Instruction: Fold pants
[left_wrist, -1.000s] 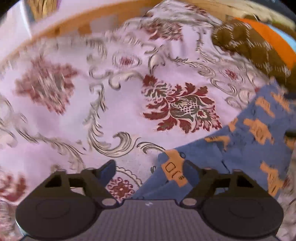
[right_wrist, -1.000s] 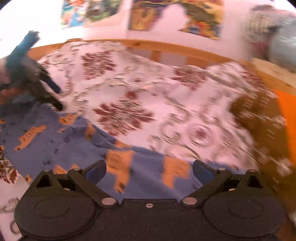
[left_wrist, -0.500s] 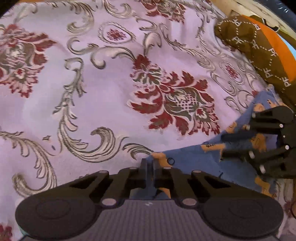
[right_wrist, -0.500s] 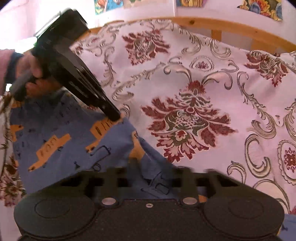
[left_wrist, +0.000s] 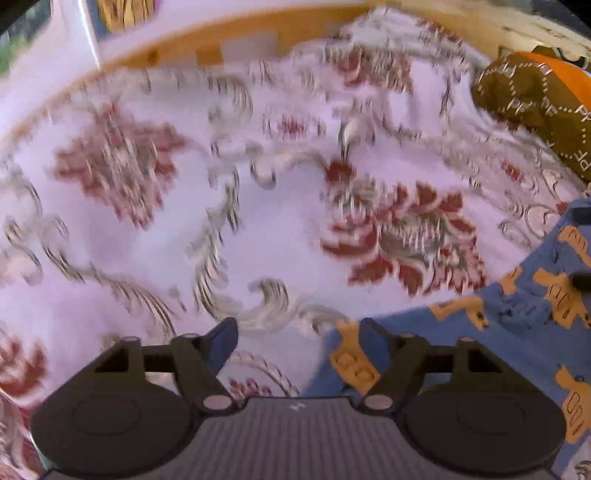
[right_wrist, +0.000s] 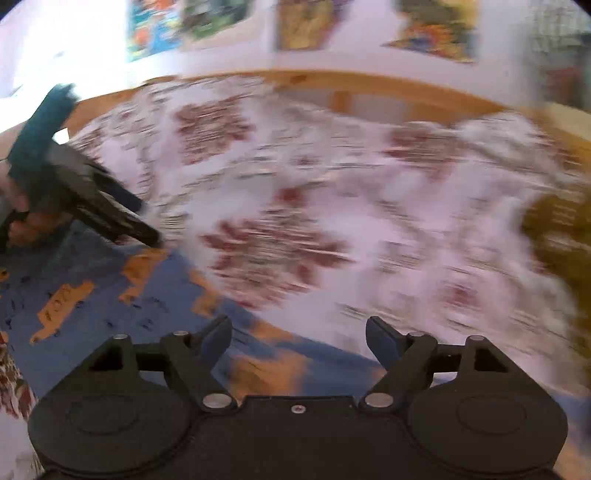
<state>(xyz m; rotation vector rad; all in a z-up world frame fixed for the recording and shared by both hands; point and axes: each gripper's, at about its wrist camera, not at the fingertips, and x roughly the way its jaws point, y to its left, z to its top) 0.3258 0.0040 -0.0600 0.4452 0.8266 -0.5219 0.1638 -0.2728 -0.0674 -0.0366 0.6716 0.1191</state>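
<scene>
Blue pants (left_wrist: 498, 332) with orange prints lie flat on the floral bedspread (left_wrist: 258, 229), at the lower right of the left wrist view. My left gripper (left_wrist: 297, 334) hovers over their near corner with its jaws opening; the right finger is over the cloth edge and nothing is pinched. In the right wrist view the pants (right_wrist: 110, 295) spread across the lower left. My right gripper (right_wrist: 299, 332) hangs above their edge, jaws opening, with no cloth between the pads. A hand holds the left gripper (right_wrist: 146, 221) at the far left, over the pants' other corner.
A brown patterned cushion (left_wrist: 535, 107) with an orange side lies at the right of the bed. A wooden bed rail (left_wrist: 221, 40) runs along the far side. Colourful posters (right_wrist: 155, 29) hang on the wall behind it. Both views are blurred by motion.
Half a second ago both grippers were shut on the pants' edge, low over the bed. Now both have let go, opened wide and drawn back, and the pants lie on the bedspread.
</scene>
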